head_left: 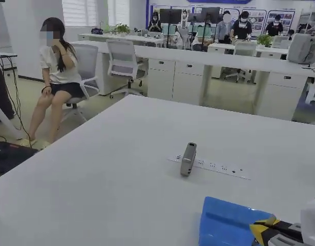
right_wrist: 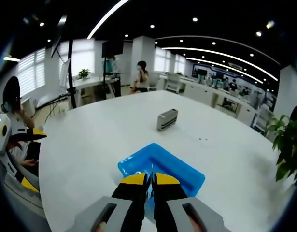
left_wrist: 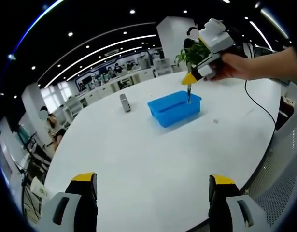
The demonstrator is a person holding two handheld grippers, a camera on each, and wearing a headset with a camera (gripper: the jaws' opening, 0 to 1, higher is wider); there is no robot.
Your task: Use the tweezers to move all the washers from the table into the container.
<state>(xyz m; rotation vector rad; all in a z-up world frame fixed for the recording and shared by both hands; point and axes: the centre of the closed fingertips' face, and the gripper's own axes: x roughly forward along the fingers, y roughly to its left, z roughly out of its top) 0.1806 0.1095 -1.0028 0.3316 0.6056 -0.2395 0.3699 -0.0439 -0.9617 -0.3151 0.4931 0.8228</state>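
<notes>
My right gripper (right_wrist: 150,180) is shut on thin metal tweezers (right_wrist: 151,170), whose tips point down into the blue container (right_wrist: 138,162). In the left gripper view a hand holds that right gripper (left_wrist: 190,77) above the blue container (left_wrist: 175,108), with the tweezers (left_wrist: 189,93) reaching into it. One small washer (left_wrist: 216,121) lies on the white table just right of the container. My left gripper (left_wrist: 153,193) is open, jaws wide apart over bare table, far from the container. In the head view the container (head_left: 224,220) and the right gripper (head_left: 265,229) sit at the bottom edge.
A grey box-shaped device (head_left: 188,159) rests on a white power strip (head_left: 218,166) beyond the container. A potted plant (left_wrist: 194,50) stands at the table's far side. A person (head_left: 57,66) sits on a chair off the table's left; more people work at desks behind.
</notes>
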